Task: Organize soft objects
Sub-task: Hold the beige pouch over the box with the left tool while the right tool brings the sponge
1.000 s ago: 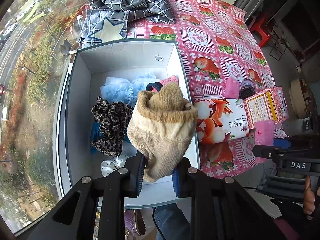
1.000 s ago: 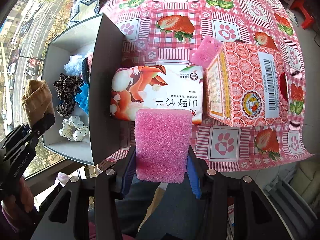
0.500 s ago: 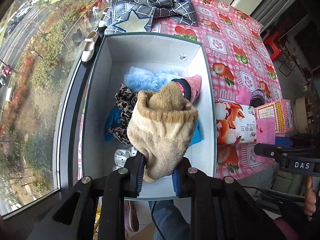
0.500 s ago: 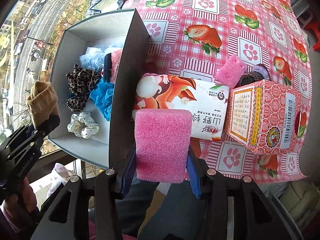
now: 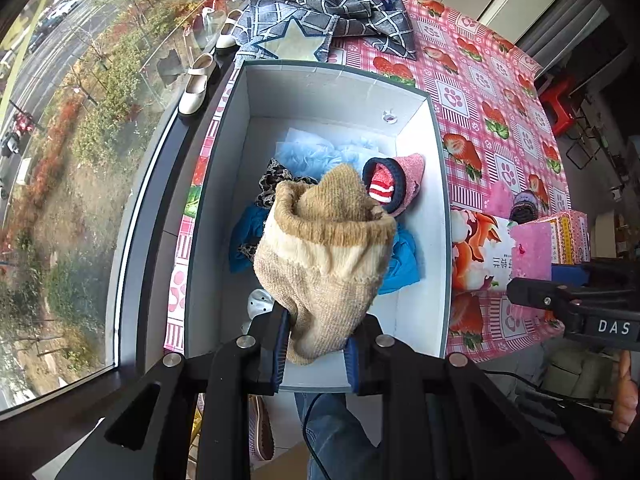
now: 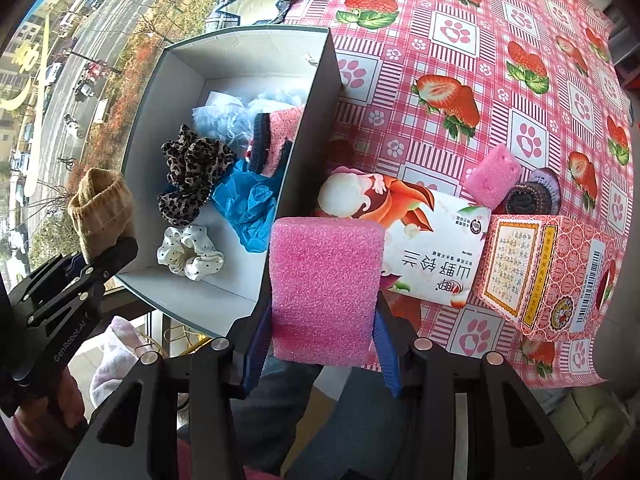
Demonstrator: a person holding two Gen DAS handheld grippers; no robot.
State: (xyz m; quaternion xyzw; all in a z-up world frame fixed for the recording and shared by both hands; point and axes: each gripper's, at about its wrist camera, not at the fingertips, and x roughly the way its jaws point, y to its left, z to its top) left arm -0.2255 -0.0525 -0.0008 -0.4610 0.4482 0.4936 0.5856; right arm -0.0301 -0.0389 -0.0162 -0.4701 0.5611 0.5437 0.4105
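Note:
My left gripper (image 5: 316,350) is shut on a tan knitted sock (image 5: 324,256) and holds it above the near end of the open grey box (image 5: 434,128). The sock also shows in the right wrist view (image 6: 102,210). My right gripper (image 6: 322,346) is shut on a pink sponge (image 6: 324,284), held near the table's front edge, right of the box (image 6: 316,100). In the box lie a leopard scrunchie (image 6: 192,168), a white dotted scrunchie (image 6: 188,252), blue cloth (image 6: 248,200), a pink sock (image 5: 404,180) and pale blue fluff (image 5: 320,154).
On the strawberry tablecloth (image 6: 500,60) lie a tissue pack (image 6: 424,228), a pink patterned carton (image 6: 548,276), a second pink sponge (image 6: 494,176) and a dark knitted item (image 6: 528,196). Checked fabric (image 5: 332,12) lies beyond the box. A window is on the left.
My left gripper has moved left with the sock, now over the box. My right gripper has pulled back and left with the pink sponge, nearer the box.

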